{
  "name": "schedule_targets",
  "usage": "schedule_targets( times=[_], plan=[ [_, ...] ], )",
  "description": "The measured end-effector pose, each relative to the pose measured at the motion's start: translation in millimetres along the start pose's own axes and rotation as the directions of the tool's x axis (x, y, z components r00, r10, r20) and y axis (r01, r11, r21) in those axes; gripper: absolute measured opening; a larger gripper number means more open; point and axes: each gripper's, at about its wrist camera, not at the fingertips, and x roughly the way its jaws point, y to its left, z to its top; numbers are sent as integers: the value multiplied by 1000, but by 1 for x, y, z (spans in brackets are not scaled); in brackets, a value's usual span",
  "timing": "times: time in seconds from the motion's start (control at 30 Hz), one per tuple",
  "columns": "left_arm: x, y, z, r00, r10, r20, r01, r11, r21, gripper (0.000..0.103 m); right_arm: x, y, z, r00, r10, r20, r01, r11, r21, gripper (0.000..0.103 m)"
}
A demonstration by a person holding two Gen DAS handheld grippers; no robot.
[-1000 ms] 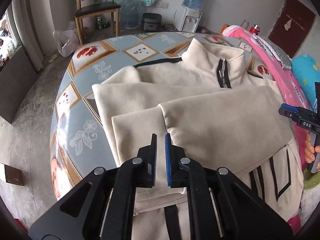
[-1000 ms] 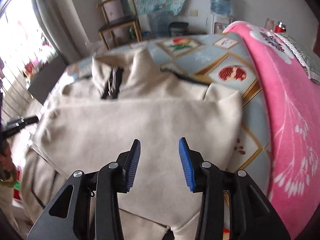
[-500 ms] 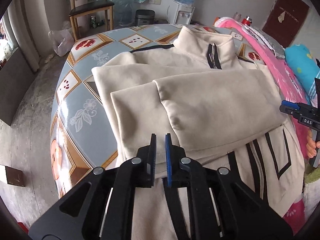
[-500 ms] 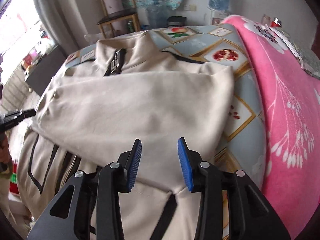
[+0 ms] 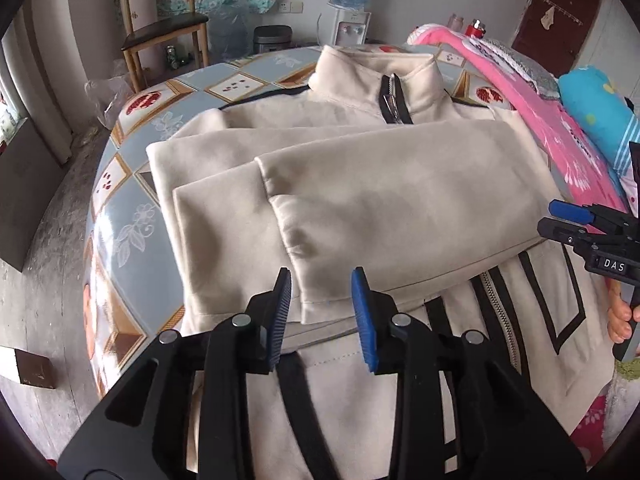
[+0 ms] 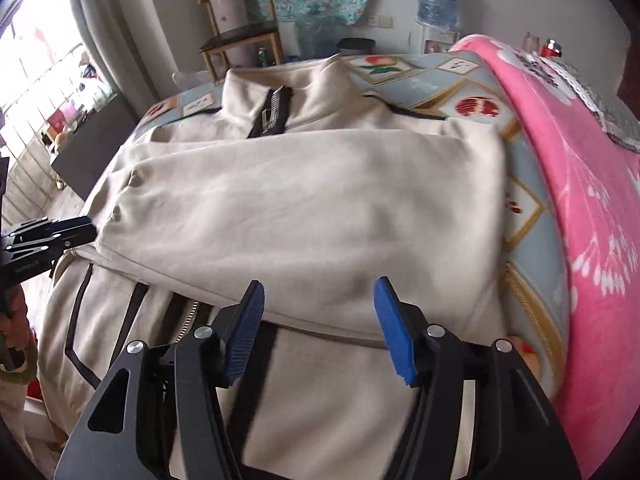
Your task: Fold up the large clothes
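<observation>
Left hand-held gripper [image 5: 322, 312] hangs over the near half of the cream jacket [image 5: 384, 200], its blue pads parted after just opening — nothing pinched, the cuff edge of the folded sleeve [image 5: 400, 216] only showing in the gap below. Right hand-held gripper [image 6: 318, 324] is spread wider, jaws freshly opened too, empty above the sleeve's near hem. The jacket lies flat on the tiled-pattern surface [image 5: 132, 216], collar at the far side, zip closed, both sleeves folded across the chest — black-trimmed lower front uncovered, nearest. A pink blanket [image 6: 592, 208] lies on the right.
</observation>
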Motion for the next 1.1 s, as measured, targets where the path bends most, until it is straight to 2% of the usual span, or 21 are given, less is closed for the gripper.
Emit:
schedule_targets(
  times=[0.07,0.13,0.27,0.33,0.37,0.43,0.53,0.83,1.03,1.1],
  plan=[
    [14,-9,-1,999,38,-15,-38,999,25,35,13,8,-5,998,-48,-36,47,999,-14,59],
    [14,-14,-3,997,71,-4,-71,996,49,37,10,13,-10,996,-85,-35,84,996,-34,60],
    [-12,-12,-13,998,52,19,-53,998,28,40,-18,14,-24,999,-43,-26,43,999,-12,61],
    [-27,-12,-23,997,63,33,-65,997,39,46,-35,16,-35,999,-41,-12,41,999,-7,68],
    [-34,-12,-30,997,68,35,-70,997,40,49,-43,16,-42,1000,-29,-5,29,1000,1,73],
    [-45,-10,-46,997,70,24,-70,997,26,52,-55,20,-56,1000,-8,0,8,1000,13,76],
    [-55,-7,-76,998,69,-10,-69,998,2,55,-67,29,-84,1000,-20,0,20,1000,21,78],
    [-91,-1,-163,989,147,-2,-146,987,-65,61,-79,42,-157,994,-106,-36,106,994,18,78],
    [-104,-1,-206,979,203,-7,-203,974,-97,62,-88,32,-190,994,-92,-60,96,992,77,78],
    [-105,0,-216,980,198,-22,-199,973,-115,62,-88,29,-199,994,-86,-64,91,992,92,78]
  ],
)
